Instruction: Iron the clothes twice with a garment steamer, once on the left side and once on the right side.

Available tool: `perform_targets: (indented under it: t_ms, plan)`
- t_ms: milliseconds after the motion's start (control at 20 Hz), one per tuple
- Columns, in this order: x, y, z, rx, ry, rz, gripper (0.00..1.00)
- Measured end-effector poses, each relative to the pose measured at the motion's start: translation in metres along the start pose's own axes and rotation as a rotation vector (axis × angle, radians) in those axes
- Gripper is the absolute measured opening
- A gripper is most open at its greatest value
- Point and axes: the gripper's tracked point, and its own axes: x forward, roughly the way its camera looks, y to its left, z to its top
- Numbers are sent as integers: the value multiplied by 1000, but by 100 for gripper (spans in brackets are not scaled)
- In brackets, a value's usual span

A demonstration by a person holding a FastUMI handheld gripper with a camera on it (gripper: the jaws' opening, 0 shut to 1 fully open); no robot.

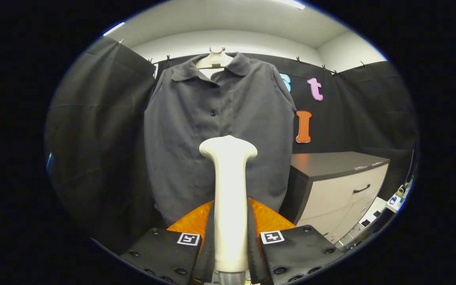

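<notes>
A dark grey buttoned shirt (220,134) hangs on a white hanger (215,59) against the booth's black wall, straight ahead. A cream garment steamer (230,190) stands upright between my fingers, its flared head in front of the shirt's lower middle, short of the cloth. My gripper (230,241) is shut on the steamer's handle, both fingers pressing its sides.
A low cabinet (342,186) with a dark top and pale drawers stands to the right of the shirt, close to its hem. Small items lie on a white surface (396,200) further right. Black cloth hangs to the left.
</notes>
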Motion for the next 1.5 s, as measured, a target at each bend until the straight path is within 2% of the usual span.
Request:
perform_targets:
  t_ms: [350, 600, 1050, 1500]
  plan:
    - [24, 10, 66, -5, -139, 37, 42]
    - [46, 35, 93, -16, -204, 108, 42]
    - [67, 79, 100, -82, -223, 241, 42]
    - [62, 86, 83, -102, -183, 266, 42]
